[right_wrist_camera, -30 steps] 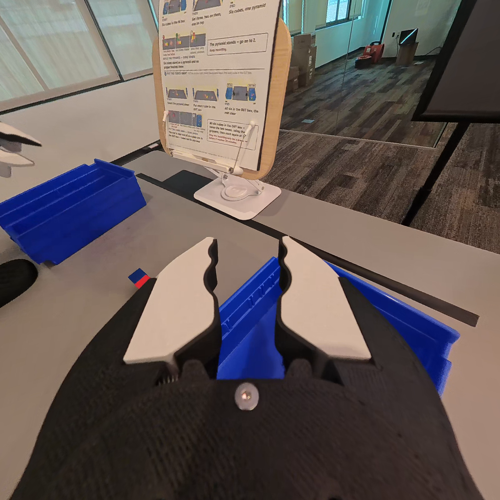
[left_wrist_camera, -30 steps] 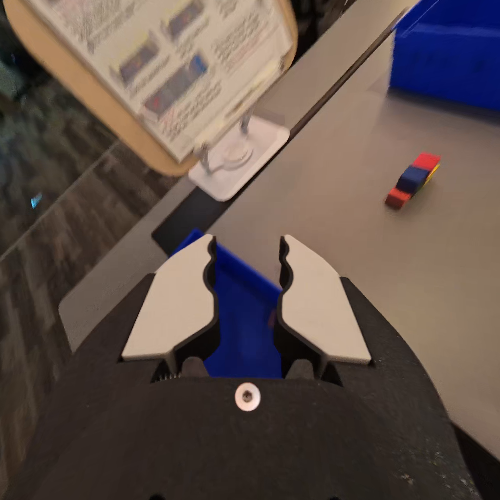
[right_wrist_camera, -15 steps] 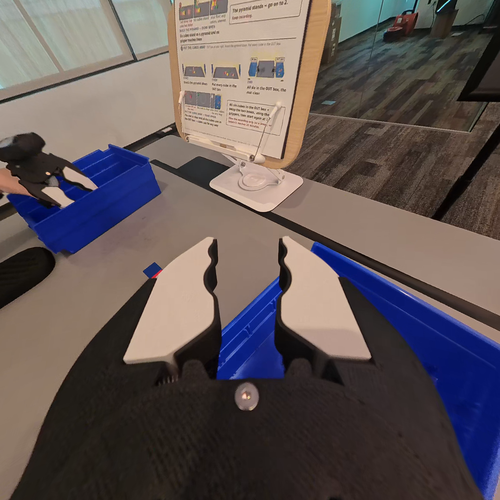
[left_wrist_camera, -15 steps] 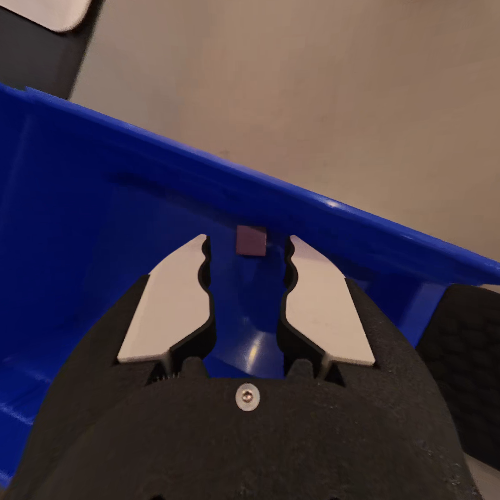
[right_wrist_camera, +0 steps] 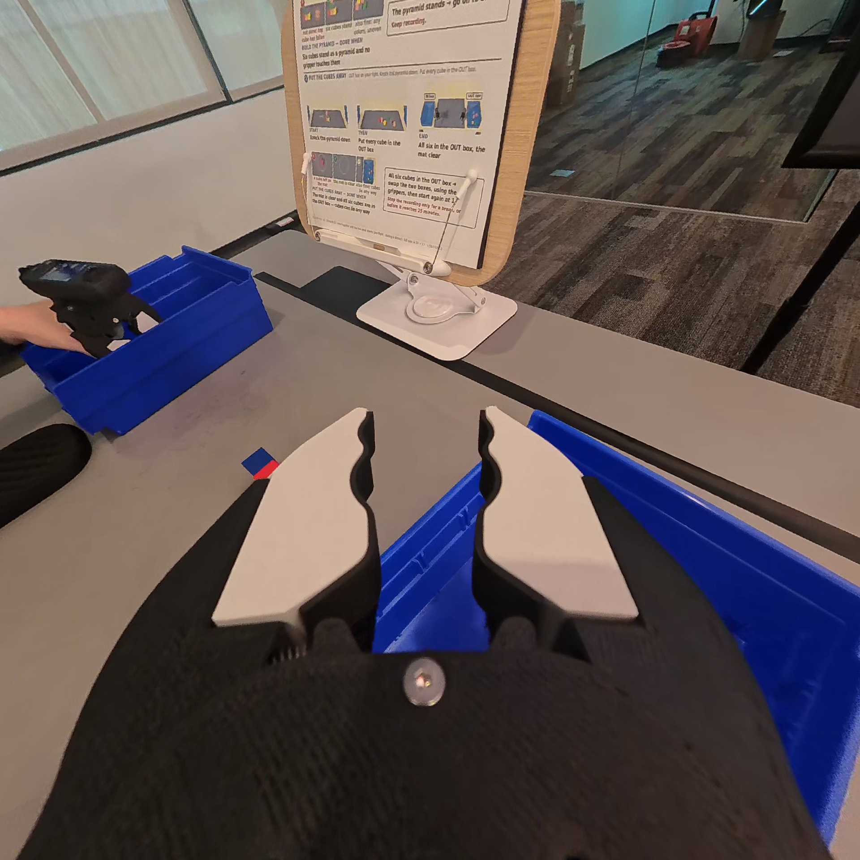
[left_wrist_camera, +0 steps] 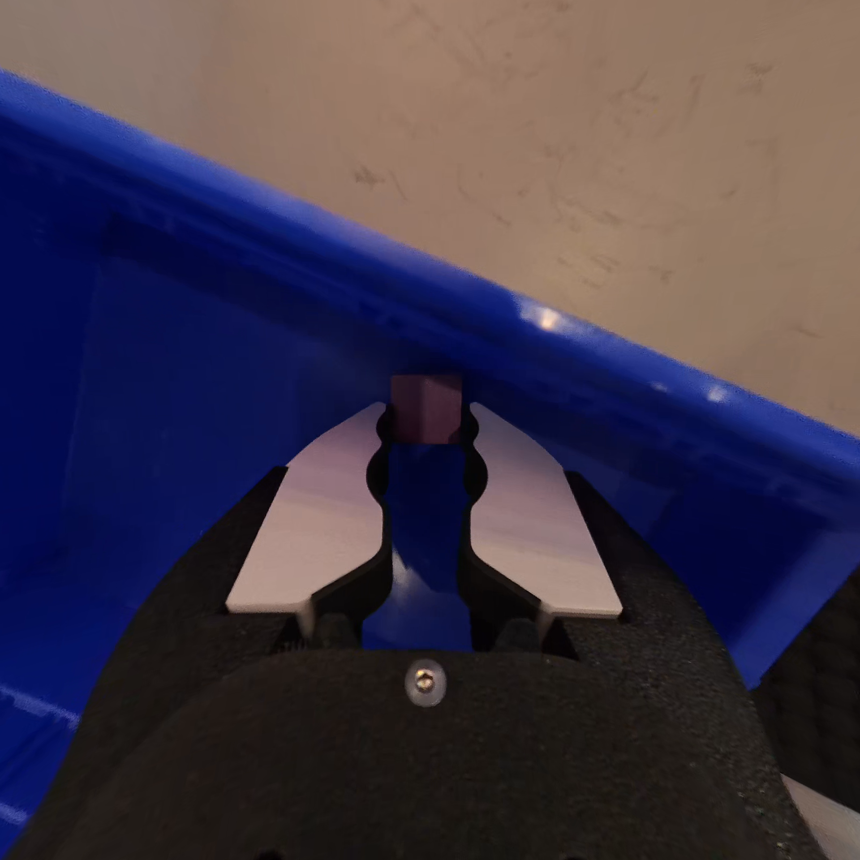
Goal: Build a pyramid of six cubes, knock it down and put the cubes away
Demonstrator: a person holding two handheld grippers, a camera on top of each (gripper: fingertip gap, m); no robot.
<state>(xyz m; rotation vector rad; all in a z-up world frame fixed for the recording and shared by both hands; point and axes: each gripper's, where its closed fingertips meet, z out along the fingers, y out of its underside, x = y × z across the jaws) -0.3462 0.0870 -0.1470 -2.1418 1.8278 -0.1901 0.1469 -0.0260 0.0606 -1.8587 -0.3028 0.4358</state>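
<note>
Since half a second ago, the left claw [left_wrist_camera: 426,426] has pushed deeper into the left blue bin [left_wrist_camera: 195,372], and the dark purple cube [left_wrist_camera: 426,409] that lay ahead of its tips now sits between them, against the bin's far wall. The fingers look pressed to the cube's sides, though blur leaves it unclear whether they truly grip it, and they are only partly closed.

To do this pick well, I judge the squeeze should finish squarely on the cube's opposite faces, then lift straight up. The wall stands just behind the cube, so any forward push would jam it, and the rim above must be cleared before swinging out over the table [left_wrist_camera: 558,139].

In the right wrist view, the right claw [right_wrist_camera: 426,453] hangs open and empty, over the near edge of the right blue bin [right_wrist_camera: 698,535]. Just beside its left finger, a blue and a red cube [right_wrist_camera: 260,464] peek out on the table. Open grey surface lies between the two bins. Farther off, an instruction board on a white stand [right_wrist_camera: 437,321] occupies the table's back edge.
</note>
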